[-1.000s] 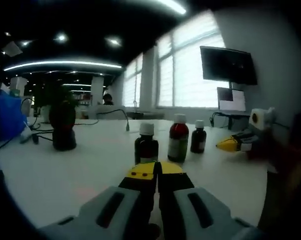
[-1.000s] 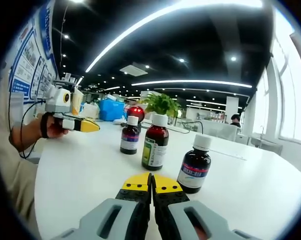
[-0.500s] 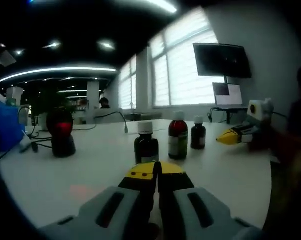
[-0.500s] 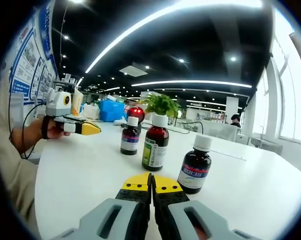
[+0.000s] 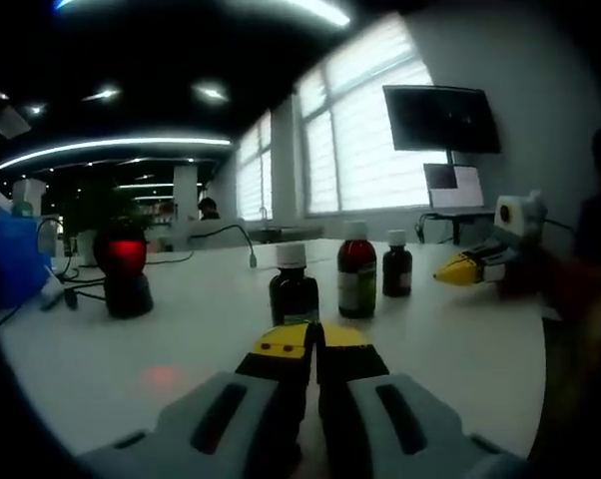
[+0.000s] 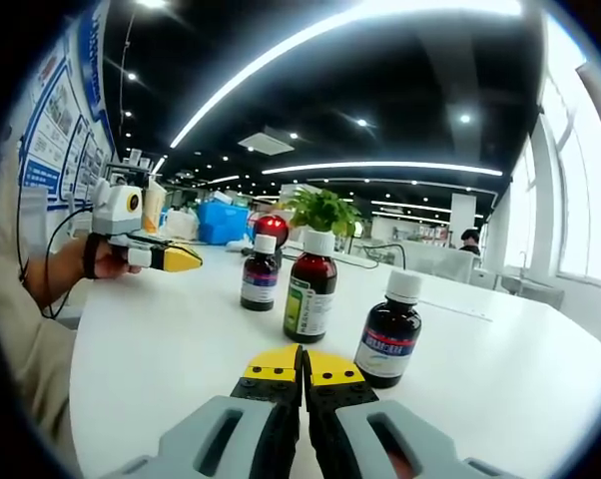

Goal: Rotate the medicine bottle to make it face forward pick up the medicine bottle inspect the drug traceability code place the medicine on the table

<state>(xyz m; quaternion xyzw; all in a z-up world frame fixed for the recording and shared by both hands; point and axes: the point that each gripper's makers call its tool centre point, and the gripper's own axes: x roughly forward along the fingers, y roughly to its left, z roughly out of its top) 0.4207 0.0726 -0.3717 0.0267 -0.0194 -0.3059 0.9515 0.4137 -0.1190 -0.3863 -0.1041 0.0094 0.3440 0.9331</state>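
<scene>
White table [image 6: 161, 339], bright windows [image 5: 365, 140], wall monitor [image 5: 441, 119], ceiling strip lights [image 6: 380, 167]

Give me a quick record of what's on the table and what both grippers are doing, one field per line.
surface: white table
bottles: three in a row, all upright, white caps
near bottle: dark, blue and red label
middle bottle: red liquid, green and white label
far bottle: dark, purple label
scanner: black, glowing red, beyond the bottles
plant: behind the bottles
right gripper: shut, empty, low over the table
left gripper: shut, empty, raised beside the bottles
</scene>
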